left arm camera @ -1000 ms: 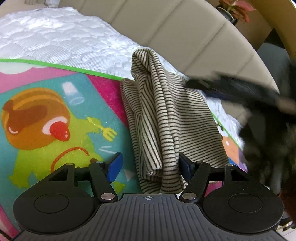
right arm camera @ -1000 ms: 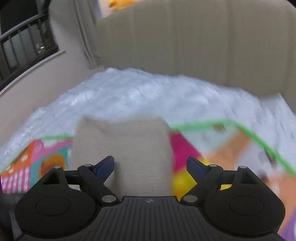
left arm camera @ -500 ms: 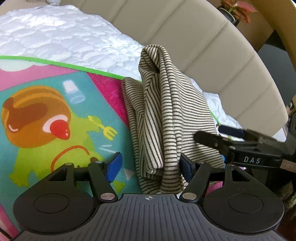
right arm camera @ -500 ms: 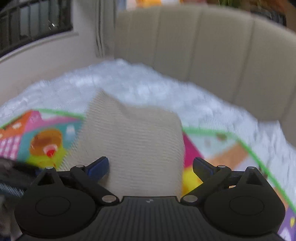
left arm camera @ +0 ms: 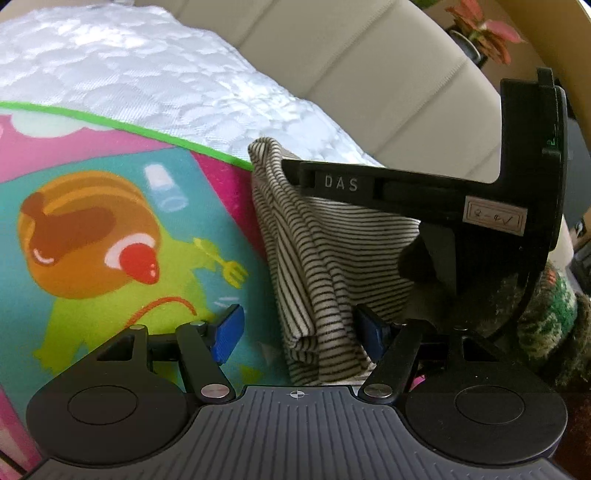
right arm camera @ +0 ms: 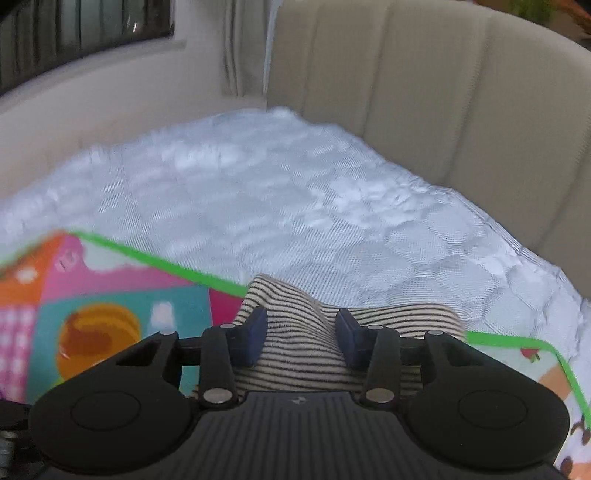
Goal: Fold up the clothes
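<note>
Left gripper (left arm camera: pixel 295 332) sat open around the striped shirt's (left arm camera: pixel 325 266) near end. Right gripper (right arm camera: pixel 299 338), jaws half-open, straddled the far fold, probably to pinch it.

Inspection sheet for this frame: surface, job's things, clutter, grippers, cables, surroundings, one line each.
Surface: colourful cartoon play mat with a green border, laid on a white quilted mattress.
Job's things: folded striped garment at the mat's far edge, in bunched layers.
Clutter: nothing seen on the mat; a dark green knitted item sits at the right edge of the left wrist view.
Grippers: left gripper open, the garment's near end between its fingers; right gripper partly closed around a raised ridge of the garment, grip not confirmed.
Cables: nothing seen.
Surroundings: beige padded headboard, red-leaved plant, window.
</note>
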`<control>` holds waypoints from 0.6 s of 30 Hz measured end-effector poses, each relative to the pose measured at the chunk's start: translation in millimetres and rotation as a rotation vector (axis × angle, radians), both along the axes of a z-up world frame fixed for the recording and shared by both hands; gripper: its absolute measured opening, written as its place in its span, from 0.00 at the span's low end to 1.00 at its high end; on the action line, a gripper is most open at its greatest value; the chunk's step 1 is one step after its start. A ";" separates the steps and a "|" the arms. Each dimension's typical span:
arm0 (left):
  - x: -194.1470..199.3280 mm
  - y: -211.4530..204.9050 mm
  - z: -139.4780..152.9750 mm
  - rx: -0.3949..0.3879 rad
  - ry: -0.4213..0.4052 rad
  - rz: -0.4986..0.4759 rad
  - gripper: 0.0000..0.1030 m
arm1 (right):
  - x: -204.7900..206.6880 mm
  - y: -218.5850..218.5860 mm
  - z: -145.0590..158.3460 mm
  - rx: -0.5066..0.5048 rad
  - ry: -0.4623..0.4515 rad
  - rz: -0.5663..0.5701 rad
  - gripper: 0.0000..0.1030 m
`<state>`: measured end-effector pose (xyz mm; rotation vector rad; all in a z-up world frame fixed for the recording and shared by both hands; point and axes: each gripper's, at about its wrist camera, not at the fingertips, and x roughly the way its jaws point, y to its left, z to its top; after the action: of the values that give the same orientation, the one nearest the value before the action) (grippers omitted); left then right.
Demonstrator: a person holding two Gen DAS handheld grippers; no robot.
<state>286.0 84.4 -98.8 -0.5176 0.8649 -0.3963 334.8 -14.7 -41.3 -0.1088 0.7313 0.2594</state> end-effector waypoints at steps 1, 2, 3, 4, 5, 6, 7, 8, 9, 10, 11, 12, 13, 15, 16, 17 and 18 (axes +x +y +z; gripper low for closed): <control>-0.4 -1.1 0.4 0.004 -0.003 -0.004 0.72 | -9.6 -10.9 6.1 0.035 -0.015 -0.014 0.54; -0.8 -3.4 1.1 0.015 -0.009 -0.012 0.73 | -23.8 -24.4 11.2 0.068 -0.032 -0.030 0.69; -0.6 -4.6 1.5 0.025 -0.014 -0.017 0.74 | -39.7 -38.3 15.3 0.097 -0.048 -0.048 0.77; -0.2 -4.9 1.5 0.029 -0.016 -0.019 0.74 | -57.1 -51.9 15.7 0.119 -0.053 -0.069 0.81; 0.1 -5.1 1.5 0.032 -0.018 -0.020 0.74 | -69.7 -62.8 12.5 0.136 -0.037 -0.094 0.83; -0.2 -4.6 1.3 0.029 -0.017 -0.018 0.74 | -81.9 -74.1 7.6 0.158 -0.014 -0.119 0.83; -0.2 -4.4 1.3 0.028 -0.016 -0.017 0.74 | -92.9 -85.8 -0.9 0.187 0.025 -0.147 0.84; -0.1 -4.4 1.4 0.027 -0.015 -0.016 0.74 | -102.7 -97.1 -10.7 0.222 0.066 -0.176 0.84; -0.3 -5.0 1.8 0.031 -0.016 -0.016 0.74 | -110.0 -107.4 -22.9 0.270 0.109 -0.210 0.86; -0.4 -5.7 2.3 0.035 -0.017 -0.016 0.74 | -116.5 -117.2 -35.2 0.326 0.146 -0.246 0.87; -0.6 -6.3 2.6 0.038 -0.018 -0.016 0.74 | -121.2 -125.7 -46.2 0.405 0.169 -0.284 0.88; -1.1 -7.1 2.7 0.044 -0.020 -0.018 0.74 | -124.6 -132.0 -52.0 0.478 0.177 -0.314 0.87; -1.7 -8.0 2.8 0.050 -0.022 -0.020 0.74 | -125.5 -132.7 -51.4 0.517 0.167 -0.317 0.80; -2.8 -8.6 3.0 0.057 -0.029 -0.020 0.74 | -124.7 -124.3 -38.8 0.540 0.126 -0.264 0.55; -3.4 -7.2 4.0 0.049 -0.035 -0.010 0.74 | -126.2 -118.9 -30.8 0.533 0.094 -0.249 0.55; -5.7 -4.9 5.9 0.046 -0.047 0.003 0.74 | -127.1 -115.0 -25.9 0.534 0.072 -0.227 0.53; -6.3 -3.4 7.3 0.061 -0.057 0.018 0.74 | -127.0 -111.5 -23.8 0.519 0.060 -0.212 0.52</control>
<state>279.7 81.1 -91.5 -0.4555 0.8141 -0.3661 207.8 -126.2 -65.1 0.4690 0.7085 0.2435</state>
